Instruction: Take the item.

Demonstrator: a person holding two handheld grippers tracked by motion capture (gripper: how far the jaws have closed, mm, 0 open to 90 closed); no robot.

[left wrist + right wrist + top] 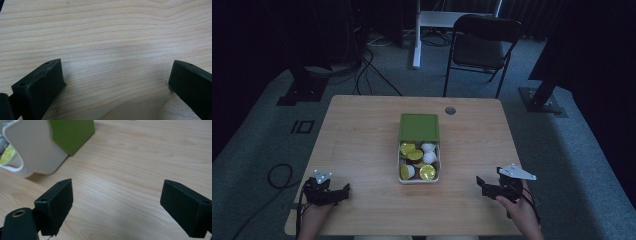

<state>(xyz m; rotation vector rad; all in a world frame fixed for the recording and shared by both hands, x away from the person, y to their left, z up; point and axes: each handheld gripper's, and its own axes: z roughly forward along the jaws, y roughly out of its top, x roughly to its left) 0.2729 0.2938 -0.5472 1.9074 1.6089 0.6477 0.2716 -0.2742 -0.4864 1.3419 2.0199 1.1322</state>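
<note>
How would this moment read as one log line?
left tool: open, empty | right tool: open, empty | white box: centre, lid slid back

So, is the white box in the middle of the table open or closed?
Partly open. The green lid covers only the far part of the white box, and the yellow and white capsules show in the near part.

Matt, smooth-grained wooden table (362, 140)

A wooden counter (362, 145) stands on grey carpet (262, 125). A round grommet (450, 110) sits near the counter's far edge. Beyond that edge stands a black folding chair (482, 47), with a white stand leg (416, 40) to its left. Black cables (372, 75) lie on the carpet behind the counter, and a cable loop (279, 175) lies at its left.
</note>
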